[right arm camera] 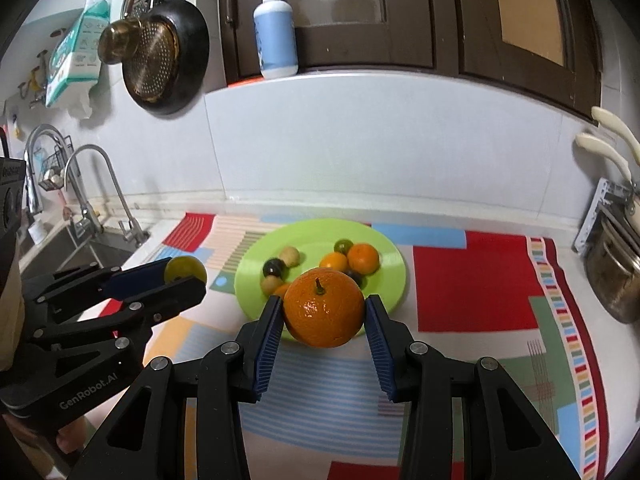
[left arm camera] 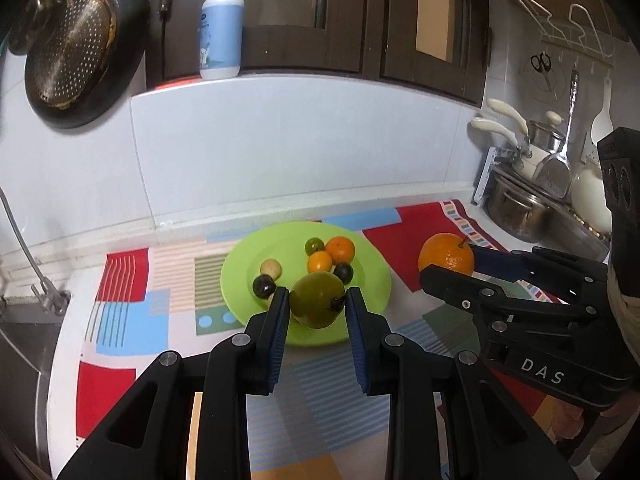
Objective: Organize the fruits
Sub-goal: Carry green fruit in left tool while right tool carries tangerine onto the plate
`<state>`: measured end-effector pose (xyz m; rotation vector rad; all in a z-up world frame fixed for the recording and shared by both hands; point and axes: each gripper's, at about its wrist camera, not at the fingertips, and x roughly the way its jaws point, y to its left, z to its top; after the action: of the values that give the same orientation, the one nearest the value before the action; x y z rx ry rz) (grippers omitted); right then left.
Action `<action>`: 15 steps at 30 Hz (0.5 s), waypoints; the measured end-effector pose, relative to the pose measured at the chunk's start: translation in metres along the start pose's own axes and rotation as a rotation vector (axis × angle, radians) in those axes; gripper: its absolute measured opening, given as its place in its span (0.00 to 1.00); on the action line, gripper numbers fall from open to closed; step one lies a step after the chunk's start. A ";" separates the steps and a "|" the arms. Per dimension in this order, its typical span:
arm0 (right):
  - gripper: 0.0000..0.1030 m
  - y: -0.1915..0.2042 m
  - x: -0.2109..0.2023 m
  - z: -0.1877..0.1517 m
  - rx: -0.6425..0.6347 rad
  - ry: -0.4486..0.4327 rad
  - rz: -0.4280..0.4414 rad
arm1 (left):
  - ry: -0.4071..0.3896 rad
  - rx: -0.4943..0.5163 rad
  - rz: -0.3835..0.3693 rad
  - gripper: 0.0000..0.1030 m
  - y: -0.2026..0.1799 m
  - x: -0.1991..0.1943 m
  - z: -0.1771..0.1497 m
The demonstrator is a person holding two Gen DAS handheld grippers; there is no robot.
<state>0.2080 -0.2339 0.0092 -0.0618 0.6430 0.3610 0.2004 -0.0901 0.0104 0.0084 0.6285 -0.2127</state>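
Observation:
My left gripper (left arm camera: 318, 300) is shut on a green round fruit (left arm camera: 316, 299), held in the air over the near rim of the green plate (left arm camera: 372, 292). The plate (right arm camera: 384, 280) carries several small fruits: two small oranges (left arm camera: 340, 249), a green one (left arm camera: 314, 245), dark ones (left arm camera: 263, 286) and a pale one (left arm camera: 271, 268). My right gripper (right arm camera: 324, 312) is shut on a large orange (right arm camera: 324, 307), lifted above the mat just in front of the plate. The left view also catches the orange (left arm camera: 446, 258) at the right; the right view catches the green fruit (right arm camera: 185, 269) at the left.
A patterned mat (left arm camera: 132, 320) covers the counter. A sink with taps (right arm camera: 86, 200) lies to the left. Pots and utensils (left arm camera: 520, 208) stand at the right. A pan (left arm camera: 80, 48) hangs on the wall and a pump bottle (left arm camera: 221, 28) stands on the ledge behind.

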 end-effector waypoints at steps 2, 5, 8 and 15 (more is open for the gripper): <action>0.41 0.000 0.002 0.004 -0.001 -0.005 0.004 | -0.005 0.005 -0.001 0.28 0.001 0.002 0.003; 0.41 0.001 0.006 0.008 -0.005 -0.008 0.007 | -0.011 0.012 0.003 0.28 0.002 0.006 0.007; 0.41 0.001 0.013 0.013 -0.011 -0.006 0.008 | -0.012 0.010 -0.001 0.28 0.004 0.012 0.012; 0.41 0.001 0.026 0.022 -0.019 -0.002 0.012 | -0.004 0.003 -0.005 0.28 0.013 0.031 0.020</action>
<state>0.2397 -0.2207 0.0112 -0.0762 0.6378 0.3785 0.2391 -0.0847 0.0083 0.0095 0.6245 -0.2188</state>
